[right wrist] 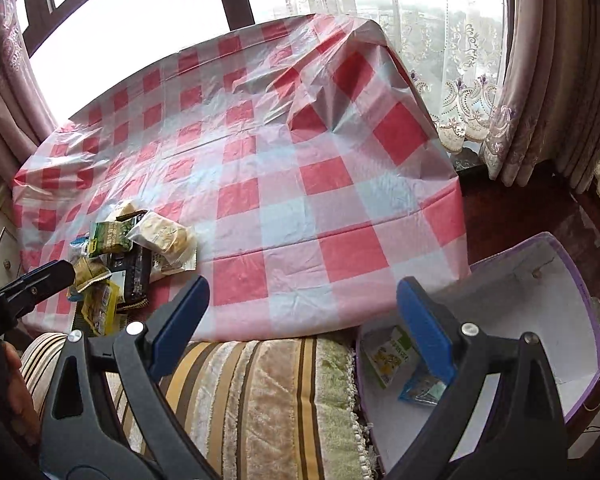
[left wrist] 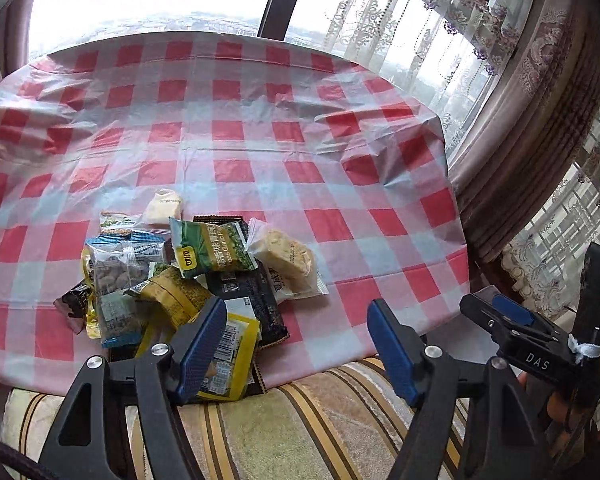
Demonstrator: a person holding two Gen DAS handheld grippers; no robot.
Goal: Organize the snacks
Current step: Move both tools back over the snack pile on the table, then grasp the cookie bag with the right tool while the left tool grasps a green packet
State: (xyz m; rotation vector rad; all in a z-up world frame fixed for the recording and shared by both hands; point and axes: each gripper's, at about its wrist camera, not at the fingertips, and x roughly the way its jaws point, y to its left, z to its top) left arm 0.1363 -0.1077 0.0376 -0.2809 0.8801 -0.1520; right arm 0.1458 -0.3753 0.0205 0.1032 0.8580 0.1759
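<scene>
Snacks [left wrist: 188, 280] lie in a heap on the table [left wrist: 260, 140], which has a red and white check cloth. The left gripper [left wrist: 296, 344] has its jaws apart with nothing between them. The heap sits just past its left jaw, and a yellow packet [left wrist: 232, 356] peeks out from behind that jaw. A green pea packet [left wrist: 208, 248] lies on top of the heap. The right gripper [right wrist: 304, 328] has its jaws wide apart and holds nothing. A white box with a purple rim [right wrist: 572, 320] sits low beside the table, behind its right jaw. Two packets [right wrist: 388, 354] lie inside the box. A striped cushion [right wrist: 260, 400] lies below both pairs of jaws.
</scene>
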